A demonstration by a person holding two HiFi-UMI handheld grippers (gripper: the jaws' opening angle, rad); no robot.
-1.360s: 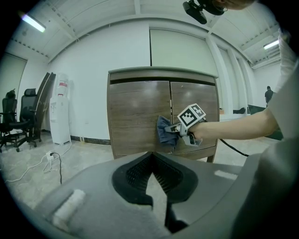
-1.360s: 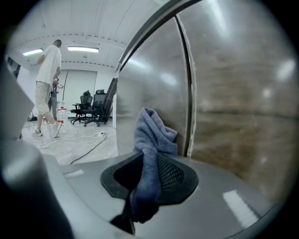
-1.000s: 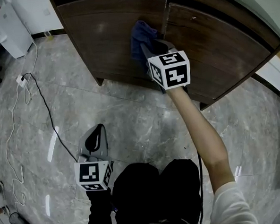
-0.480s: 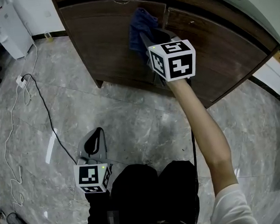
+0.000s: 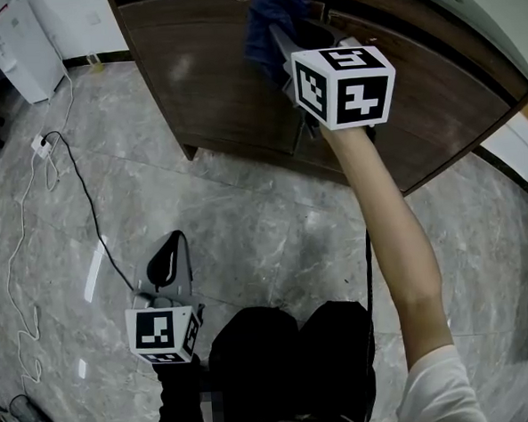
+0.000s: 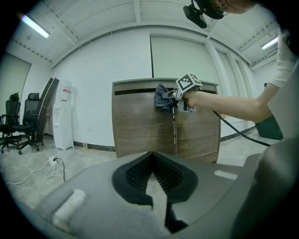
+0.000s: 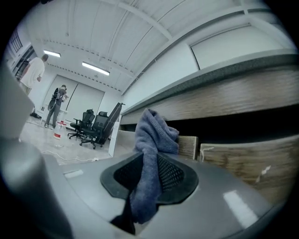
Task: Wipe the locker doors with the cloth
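Observation:
A brown wooden locker fills the top of the head view, with a left door point(image 5: 212, 84) and a right door point(image 5: 436, 106). My right gripper point(image 5: 282, 33) is shut on a blue cloth point(image 5: 266, 23). It holds the cloth against the top of the left door, beside the seam between the doors. In the right gripper view the cloth point(image 7: 154, 135) hangs between the pads of the right gripper point(image 7: 152, 161), under the locker's top ledge. My left gripper point(image 5: 173, 249) hangs low over the floor, away from the locker, shut and holding nothing. From the left gripper point(image 6: 152, 158) I see the cloth point(image 6: 163, 98) high on the left door point(image 6: 142, 126).
A white water dispenser point(image 5: 13, 51) stands left of the locker. A power strip point(image 5: 41, 143) and its cable trail over the marble floor. Office chairs point(image 6: 21, 121) stand far left. Two people point(image 7: 32, 74) are far off across the room.
My right gripper has slid the cloth up the left door, from its middle to its top edge. The left gripper has drifted slightly down and to the left.

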